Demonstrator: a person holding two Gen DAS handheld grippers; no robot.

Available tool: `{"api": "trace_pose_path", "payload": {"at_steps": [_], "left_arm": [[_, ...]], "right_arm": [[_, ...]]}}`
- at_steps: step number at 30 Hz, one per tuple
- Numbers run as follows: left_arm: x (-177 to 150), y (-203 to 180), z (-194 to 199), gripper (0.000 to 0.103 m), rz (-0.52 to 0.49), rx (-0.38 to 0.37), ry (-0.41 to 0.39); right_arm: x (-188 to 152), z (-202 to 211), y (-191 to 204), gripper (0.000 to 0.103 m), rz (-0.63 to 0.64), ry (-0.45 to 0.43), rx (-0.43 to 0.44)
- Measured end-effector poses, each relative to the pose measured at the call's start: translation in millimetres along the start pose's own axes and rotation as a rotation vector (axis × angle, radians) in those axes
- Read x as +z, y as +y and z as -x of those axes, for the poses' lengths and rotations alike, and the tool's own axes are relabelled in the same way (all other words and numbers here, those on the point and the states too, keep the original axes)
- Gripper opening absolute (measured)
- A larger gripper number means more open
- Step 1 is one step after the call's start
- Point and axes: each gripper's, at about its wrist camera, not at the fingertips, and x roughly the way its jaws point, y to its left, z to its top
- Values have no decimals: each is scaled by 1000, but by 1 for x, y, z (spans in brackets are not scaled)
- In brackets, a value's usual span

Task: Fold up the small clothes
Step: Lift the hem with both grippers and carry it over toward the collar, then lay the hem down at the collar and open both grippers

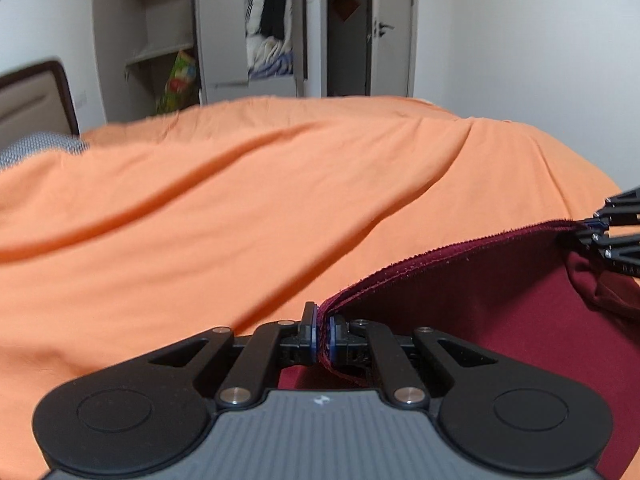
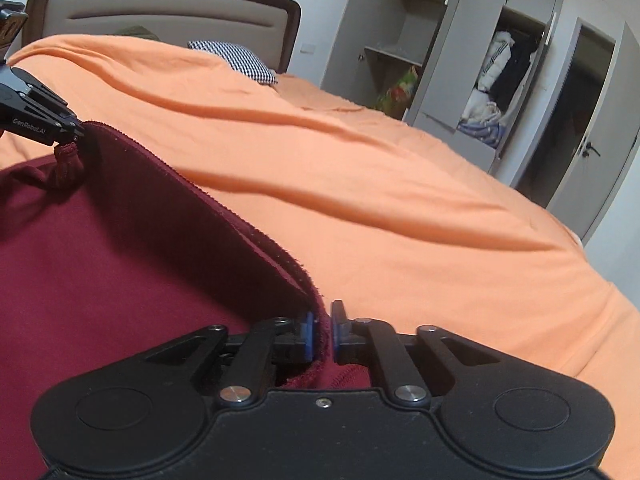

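In the left wrist view, my left gripper is clenched on the hem of the maroon garment, over the orange bed cover. In the right wrist view, my right gripper pinches the same hem; the garment hangs stretched between both.

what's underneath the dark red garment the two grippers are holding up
The orange bed cover lies beyond the dark red garment, pinched by the left gripper and right gripper. Directly underneath is hidden.
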Motion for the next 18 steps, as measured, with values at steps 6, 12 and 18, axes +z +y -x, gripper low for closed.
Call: {"api": "trace_pose_path", "payload": {"at_steps": [6, 12, 18], "left_arm": [[-12, 32, -8, 81, 166, -7, 19], [-20, 59, 5, 92, 351, -26, -41], [-21, 67, 34, 101, 401, 6, -120]], "right_arm": [[-2, -19, -19, 53, -98, 14, -12], [-8, -21, -40, 79, -289, -4, 13], [-21, -9, -69, 102, -525, -34, 52]]}}
